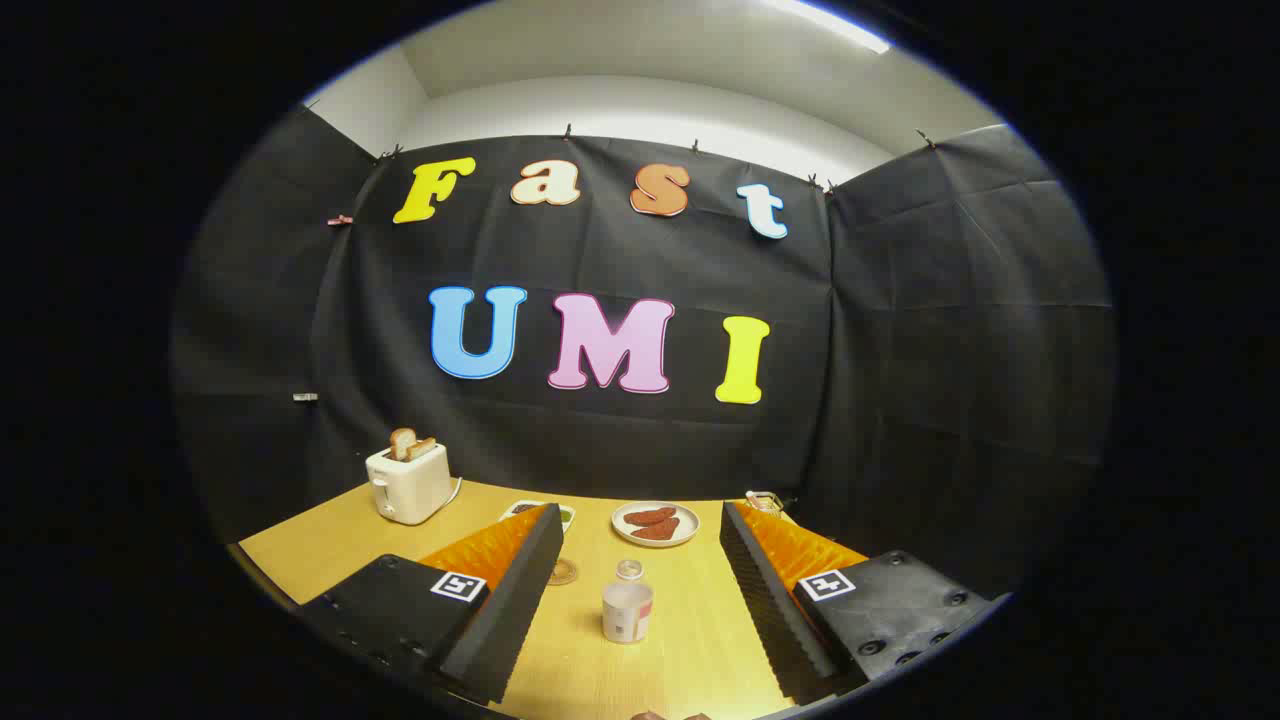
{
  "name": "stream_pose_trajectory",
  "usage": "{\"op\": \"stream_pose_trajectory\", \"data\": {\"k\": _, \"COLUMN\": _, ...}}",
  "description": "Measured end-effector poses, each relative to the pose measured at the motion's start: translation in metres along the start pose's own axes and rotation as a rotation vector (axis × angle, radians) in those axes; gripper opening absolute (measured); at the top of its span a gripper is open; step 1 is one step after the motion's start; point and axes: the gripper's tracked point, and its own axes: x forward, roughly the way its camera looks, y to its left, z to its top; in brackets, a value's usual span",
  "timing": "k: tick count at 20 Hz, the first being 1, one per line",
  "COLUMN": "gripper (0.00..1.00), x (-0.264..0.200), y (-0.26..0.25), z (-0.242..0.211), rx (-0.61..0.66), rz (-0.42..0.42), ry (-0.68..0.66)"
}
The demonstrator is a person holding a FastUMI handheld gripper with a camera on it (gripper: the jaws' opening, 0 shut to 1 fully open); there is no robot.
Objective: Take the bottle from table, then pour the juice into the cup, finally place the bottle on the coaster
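Standing upright on the worktop between the spread gripper fingers, the bottle waits — lined up for grasping.

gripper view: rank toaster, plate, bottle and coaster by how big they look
1. toaster
2. plate and bottle, too alike to rank; the bottle stands nearer, between the open gripper's fingers
3. coaster, partly hidden by a finger

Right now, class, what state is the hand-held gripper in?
Hand-held gripper: open, holding nothing; the small white plastic bottle stands untouched between its fingers on the wooden table.
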Motion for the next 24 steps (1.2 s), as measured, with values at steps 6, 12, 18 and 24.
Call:
{"op": "stream_pose_trajectory", "data": {"k": 6, "gripper": 0.97, "x": 0.004, "y": -0.003, "z": -0.002, "rx": 0.037, "rz": -0.017, "ry": 0.029}}
{"op": "stream_pose_trajectory", "data": {"k": 12, "gripper": 0.97, "x": 0.008, "y": 0.004, "z": -0.003, "rx": 0.018, "rz": -0.005, "ry": 0.034}}
{"op": "stream_pose_trajectory", "data": {"k": 18, "gripper": 0.97, "x": 0.009, "y": 0.017, "z": -0.006, "rx": -0.007, "rz": 0.026, "ry": 0.034}}
{"op": "stream_pose_trajectory", "data": {"k": 24, "gripper": 0.97, "x": 0.019, "y": 0.023, "z": -0.025, "rx": 0.000, "rz": 0.037, "ry": 0.071}}
